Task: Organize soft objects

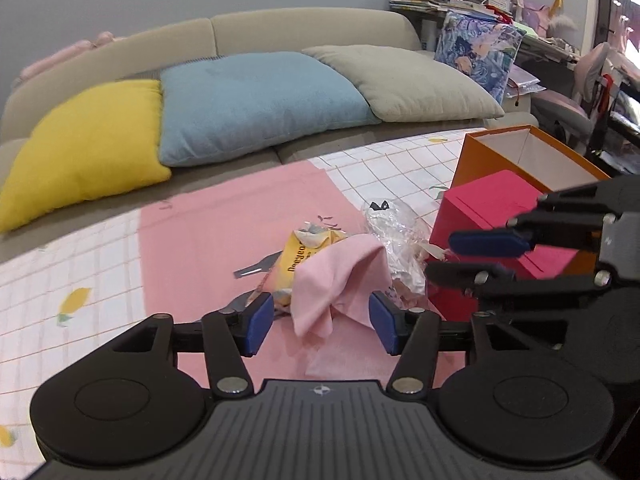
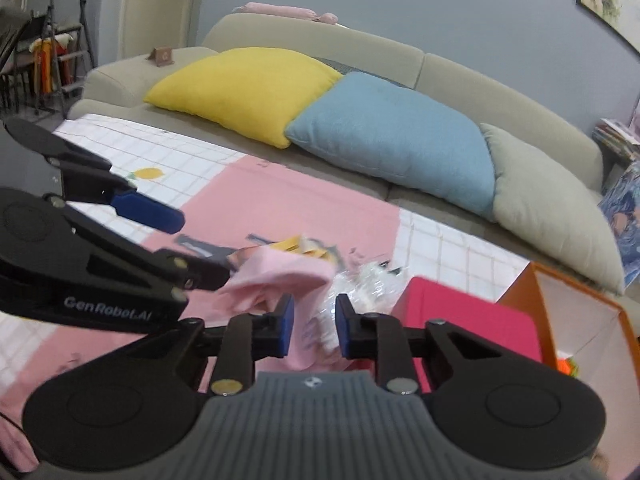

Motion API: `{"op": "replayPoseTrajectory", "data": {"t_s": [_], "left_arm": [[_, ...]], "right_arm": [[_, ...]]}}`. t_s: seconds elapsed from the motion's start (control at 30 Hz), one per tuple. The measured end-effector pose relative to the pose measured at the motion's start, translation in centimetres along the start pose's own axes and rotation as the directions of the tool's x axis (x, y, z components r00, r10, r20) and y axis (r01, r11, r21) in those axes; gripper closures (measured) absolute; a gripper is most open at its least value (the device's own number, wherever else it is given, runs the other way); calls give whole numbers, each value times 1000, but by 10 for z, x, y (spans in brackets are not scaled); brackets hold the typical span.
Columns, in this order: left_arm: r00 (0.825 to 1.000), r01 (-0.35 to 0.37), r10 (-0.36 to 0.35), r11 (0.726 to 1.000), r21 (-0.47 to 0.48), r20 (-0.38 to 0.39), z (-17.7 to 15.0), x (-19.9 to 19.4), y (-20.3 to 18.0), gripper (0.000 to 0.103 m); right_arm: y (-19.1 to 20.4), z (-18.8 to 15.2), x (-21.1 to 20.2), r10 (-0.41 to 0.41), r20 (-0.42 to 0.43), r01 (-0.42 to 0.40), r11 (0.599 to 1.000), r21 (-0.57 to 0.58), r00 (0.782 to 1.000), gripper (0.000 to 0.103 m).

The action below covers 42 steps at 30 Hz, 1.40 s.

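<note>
Pink, thin and limp, the crumpled cloth [image 1: 336, 276] lies bunched on the pink middle panel of the grid-patterned table cover [image 1: 80, 264], toward the cover's right side, draped partly over a yellow printed snack packet [image 1: 298, 254] and touching a crinkled clear plastic wrapper [image 1: 394, 236]. A magenta box [image 1: 492, 216] and an open orange box [image 1: 520, 148] stand just beyond, near the right edge.

By its look the cloth weighs almost nothing and will sag and unfold once lifted. A pinch on a raised fold, through several layers, should hold better than a loose hem. The wrapper is slick and may drag along with it.

The left gripper [image 1: 322, 322] stands released, its blue pads either side of the cloth's lower fold without pressing it. The right gripper [image 2: 314, 330] has narrowed to a small gap; cloth and wrapper lie in that gap, but whether the pads bite cannot be told.
</note>
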<state>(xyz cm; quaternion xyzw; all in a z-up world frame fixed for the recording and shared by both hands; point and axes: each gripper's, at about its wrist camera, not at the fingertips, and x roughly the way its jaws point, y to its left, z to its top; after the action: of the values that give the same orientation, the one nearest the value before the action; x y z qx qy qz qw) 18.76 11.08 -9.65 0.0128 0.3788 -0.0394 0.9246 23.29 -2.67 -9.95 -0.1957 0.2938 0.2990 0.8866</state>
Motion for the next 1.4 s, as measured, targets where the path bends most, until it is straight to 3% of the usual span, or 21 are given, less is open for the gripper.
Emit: {"op": "replayPoseTrajectory", "data": {"t_s": [0.23, 0.53, 0.6, 0.63, 0.73, 0.97, 1.13, 1.23, 1.4], "left_arm": [[999, 40, -39, 999, 20, -27, 8, 42, 5, 33], [998, 36, -32, 996, 76, -58, 15, 85, -4, 34], [998, 25, -19, 995, 92, -66, 16, 89, -8, 55], [997, 9, -2, 994, 108, -72, 16, 90, -10, 78], [999, -10, 16, 991, 136, -42, 13, 86, -15, 91], [998, -54, 54, 998, 39, 15, 4, 42, -7, 94], [991, -134, 134, 990, -41, -24, -15, 17, 11, 94], [982, -181, 172, 976, -118, -83, -34, 12, 24, 94], [977, -188, 160, 957, -222, -139, -57, 10, 34, 94]], "right_arm": [[-12, 4, 19, -18, -7, 18, 1000, 4, 1000, 88], [-21, 2, 28, -43, -21, 44, 997, 62, 999, 88], [-22, 1, 28, -41, -25, 43, 997, 70, 999, 88], [-22, 1, 27, -42, -25, 43, 996, 75, 999, 88], [-22, 0, 25, -38, -18, 40, 995, 90, 999, 88], [-16, -5, 19, -5, 13, 3, 995, 99, 1000, 87], [3, -12, 18, 51, 7, -51, 995, 88, 999, 85], [16, -19, 22, 93, -27, -90, 991, 101, 995, 71], [40, -37, 43, 139, -97, -131, 988, 86, 985, 41]]}}
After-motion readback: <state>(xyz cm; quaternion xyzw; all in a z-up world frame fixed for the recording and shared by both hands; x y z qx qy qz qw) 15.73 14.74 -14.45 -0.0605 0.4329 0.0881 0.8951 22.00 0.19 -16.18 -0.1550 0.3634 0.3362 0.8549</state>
